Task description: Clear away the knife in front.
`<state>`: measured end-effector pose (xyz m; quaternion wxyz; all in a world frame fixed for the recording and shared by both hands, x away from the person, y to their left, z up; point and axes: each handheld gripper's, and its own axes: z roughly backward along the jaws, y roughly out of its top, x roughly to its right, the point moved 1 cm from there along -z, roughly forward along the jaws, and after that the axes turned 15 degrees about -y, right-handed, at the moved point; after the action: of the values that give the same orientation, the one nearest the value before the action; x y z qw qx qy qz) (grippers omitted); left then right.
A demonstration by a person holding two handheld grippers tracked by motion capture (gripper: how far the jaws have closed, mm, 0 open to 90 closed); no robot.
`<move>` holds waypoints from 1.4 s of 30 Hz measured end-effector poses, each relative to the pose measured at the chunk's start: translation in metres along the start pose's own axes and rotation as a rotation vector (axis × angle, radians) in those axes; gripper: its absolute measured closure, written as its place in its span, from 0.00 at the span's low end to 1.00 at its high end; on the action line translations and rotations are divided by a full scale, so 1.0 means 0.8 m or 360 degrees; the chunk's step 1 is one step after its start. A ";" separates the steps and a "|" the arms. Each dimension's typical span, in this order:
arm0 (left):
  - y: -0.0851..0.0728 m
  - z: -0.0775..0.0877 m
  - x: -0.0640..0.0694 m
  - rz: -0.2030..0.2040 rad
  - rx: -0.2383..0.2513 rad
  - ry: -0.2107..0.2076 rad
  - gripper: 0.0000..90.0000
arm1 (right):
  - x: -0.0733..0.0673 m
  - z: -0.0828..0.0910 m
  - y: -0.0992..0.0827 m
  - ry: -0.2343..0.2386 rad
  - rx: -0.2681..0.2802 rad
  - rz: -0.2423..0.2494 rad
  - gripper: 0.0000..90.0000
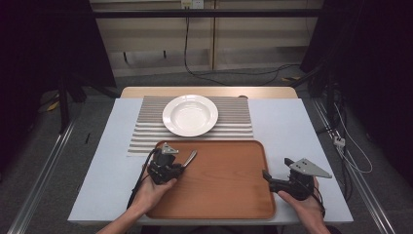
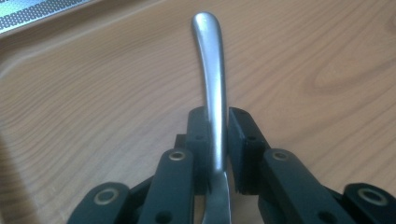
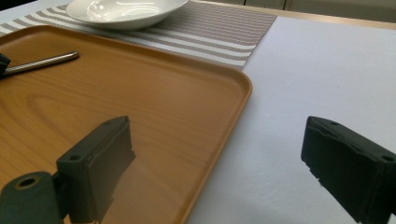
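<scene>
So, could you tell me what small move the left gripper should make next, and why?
Probably lift it a little. The left gripper is shut on the metal handle, which lies low over the wooden tray; raising it would clear the rim before carrying it toward the white plate.

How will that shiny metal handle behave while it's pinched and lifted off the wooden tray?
The metal handle looks solid, so it probably stays stiff. Its polished, rounded surface may slip or swivel between the left gripper's flat pads. Most of it sticks out beyond the grip, so it could droop toward the wooden tray.
</scene>
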<state>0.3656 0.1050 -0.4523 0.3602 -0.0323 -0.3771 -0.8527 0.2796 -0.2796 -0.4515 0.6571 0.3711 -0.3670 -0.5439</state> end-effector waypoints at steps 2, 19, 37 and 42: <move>0.000 0.000 -0.001 0.0011 0.0006 -0.0013 0.88 | 0.001 0.000 0.000 -0.0001 0.0000 -0.0003 0.10; 0.005 0.003 -0.003 -0.0186 0.0091 0.0022 0.31 | 0.003 0.000 -0.001 0.0001 -0.0002 -0.0006 0.10; 0.015 -0.001 0.014 -0.0308 0.0086 -0.0304 0.73 | 0.001 0.000 0.000 -0.0001 0.0001 -0.0001 0.10; 0.013 -0.019 0.010 -0.0311 -0.0053 -0.0287 0.98 | 0.000 -0.001 0.000 0.0002 0.0000 0.0000 0.10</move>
<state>0.3694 0.0854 -0.4541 0.2395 -0.0779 -0.3950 -0.8835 0.2804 -0.2796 -0.4514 0.6574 0.3714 -0.3666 -0.5436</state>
